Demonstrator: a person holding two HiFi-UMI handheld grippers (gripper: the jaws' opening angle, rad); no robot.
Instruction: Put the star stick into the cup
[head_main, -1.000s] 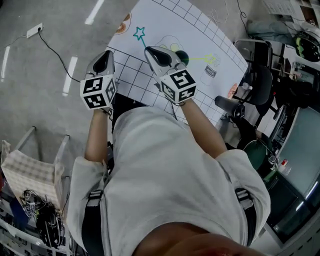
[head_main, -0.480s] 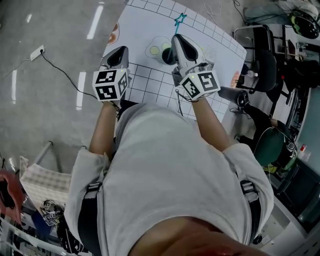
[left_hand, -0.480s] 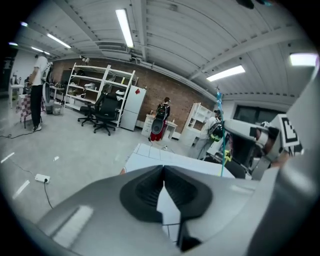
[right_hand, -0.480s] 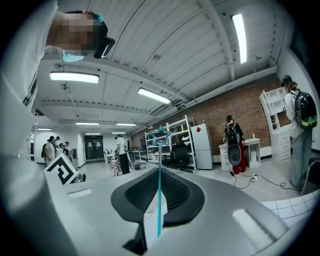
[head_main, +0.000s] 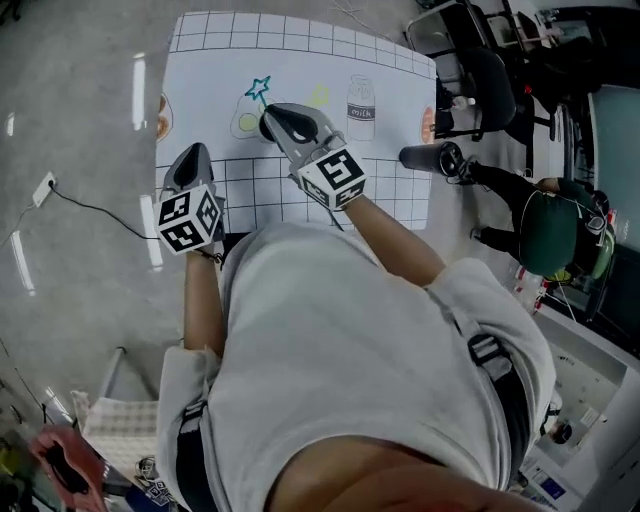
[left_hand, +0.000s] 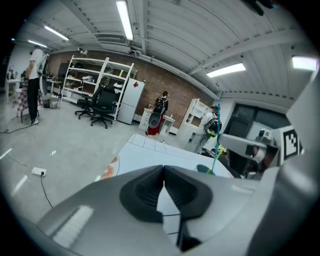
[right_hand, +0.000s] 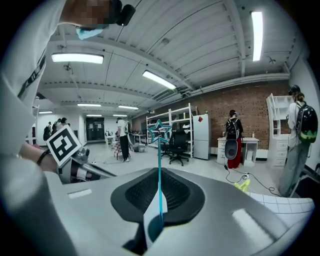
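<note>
Teal star-topped stick (right_hand: 159, 150): upright, its lower shaft pinched between the clamped jaws of the right gripper (head_main: 275, 122), over the far-left part of the white grid-printed table sheet (head_main: 300, 50). Dark green cup (left_hand: 203, 169): on the sheet at the stick's foot; whether the stick is inside cannot be told. Left gripper (left_hand: 163, 172): jaws pressed together, empty, over the sheet's near-left corner.

Right gripper (head_main: 268, 124) grips the star stick (head_main: 260, 90) over the gridded mat's (head_main: 310, 68) middle; left gripper (head_main: 196, 152) hovers at its near-left edge.
</note>
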